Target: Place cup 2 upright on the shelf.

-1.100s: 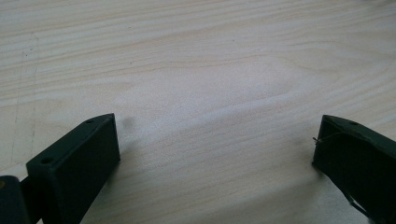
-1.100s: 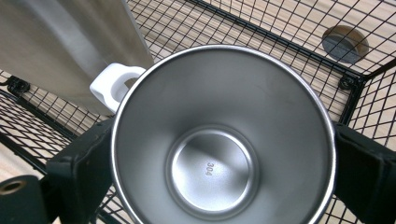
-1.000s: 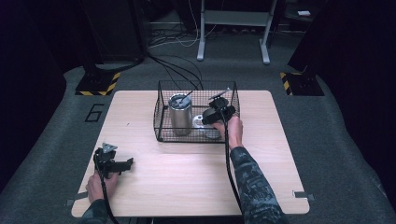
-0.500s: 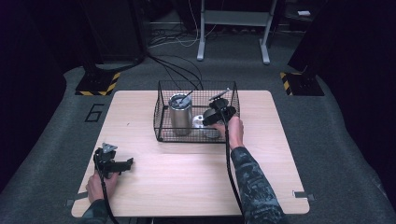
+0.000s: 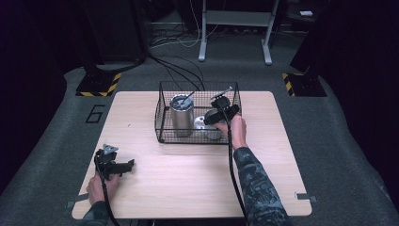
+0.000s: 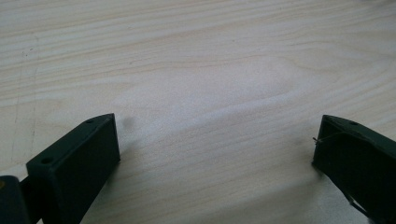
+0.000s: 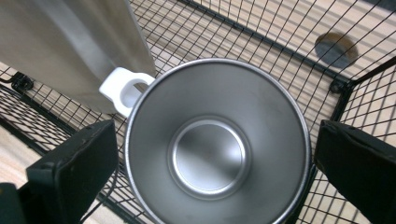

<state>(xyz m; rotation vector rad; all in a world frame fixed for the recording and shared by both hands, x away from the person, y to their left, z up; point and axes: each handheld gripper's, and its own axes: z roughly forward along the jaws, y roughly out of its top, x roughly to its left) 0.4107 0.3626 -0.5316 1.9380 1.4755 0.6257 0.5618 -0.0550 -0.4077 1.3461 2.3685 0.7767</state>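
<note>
1. High view: my right tool (image 5: 221,114) reaches into the wire basket (image 5: 162,123) on the table (image 5: 197,174), above a small steel cup (image 5: 210,129) that stands beside a tall steel tumbler (image 5: 181,115). A utensil leans in the tumbler. My left tool (image 5: 115,165) rests near the front left corner, well apart from the basket. I think my right arm could catch the basket's front rim and drag the whole basket.

2. Left gripper view: my left tool (image 6: 215,154) has its jaws spread wide over bare wood, with nothing between them. I see no risk here.

3. Right gripper view: my right tool (image 7: 215,158) has its jaws spread, one on each side of the cup (image 7: 217,149), and I cannot tell whether they touch its rim. The white handle (image 7: 125,88) points toward the tumbler (image 7: 70,46). The smooth round wall may slip out when I close, and the cup could knock the tumbler or catch on the mesh.
</note>
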